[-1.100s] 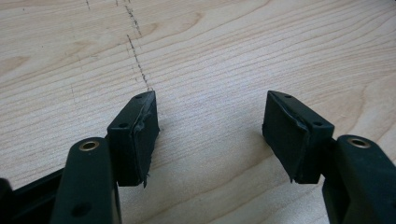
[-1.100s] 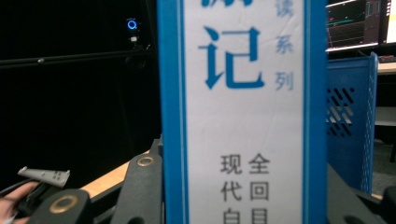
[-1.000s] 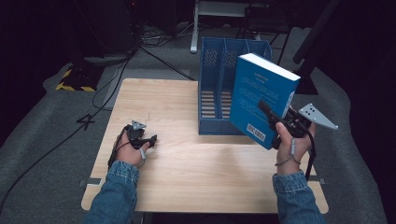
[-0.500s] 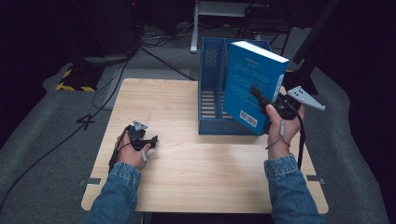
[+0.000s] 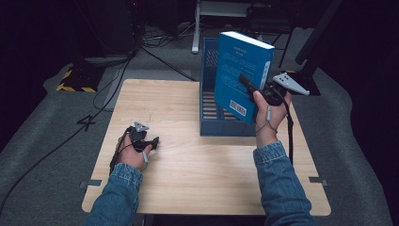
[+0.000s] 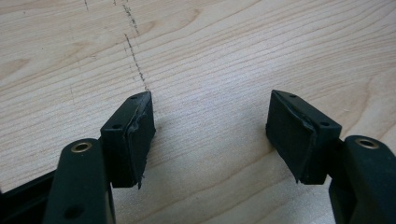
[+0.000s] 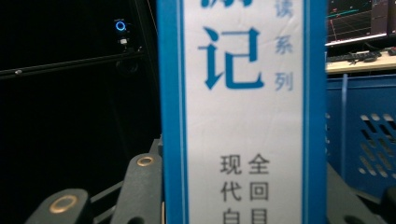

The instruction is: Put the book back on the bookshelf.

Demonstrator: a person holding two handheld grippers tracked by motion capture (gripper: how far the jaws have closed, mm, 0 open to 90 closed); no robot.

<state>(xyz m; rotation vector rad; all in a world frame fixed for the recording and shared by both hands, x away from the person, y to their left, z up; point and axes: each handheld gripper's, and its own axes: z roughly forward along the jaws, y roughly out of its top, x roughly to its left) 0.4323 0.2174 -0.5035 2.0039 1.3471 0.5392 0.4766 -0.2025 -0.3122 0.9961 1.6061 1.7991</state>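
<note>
A thick blue book [image 5: 237,70] with a white spine [image 7: 243,116] stands upright in the air, over the near end of the blue file rack [image 5: 221,120]. My right gripper [image 5: 244,79] is shut on the book; one black jaw lies across its cover, the other is hidden behind it. In the right gripper view the jaws of the right gripper [image 7: 245,191] press on both sides of the spine. My left gripper [image 5: 153,140] rests on the wooden table [image 5: 188,179] at the left, open, with bare wood between the pads of the left gripper [image 6: 210,130].
The file rack [image 7: 364,130] stands at the table's far right, its slots running away from me. Cables and a stand foot lie on the dark floor beyond the table [image 6: 210,46]. A faint pencil line [image 6: 135,60] crosses the wood ahead of the left jaws.
My right hand has carried the book leftward and a little up, from beside the rack to over it, and turned it more upright. The left hand has stayed put.
</note>
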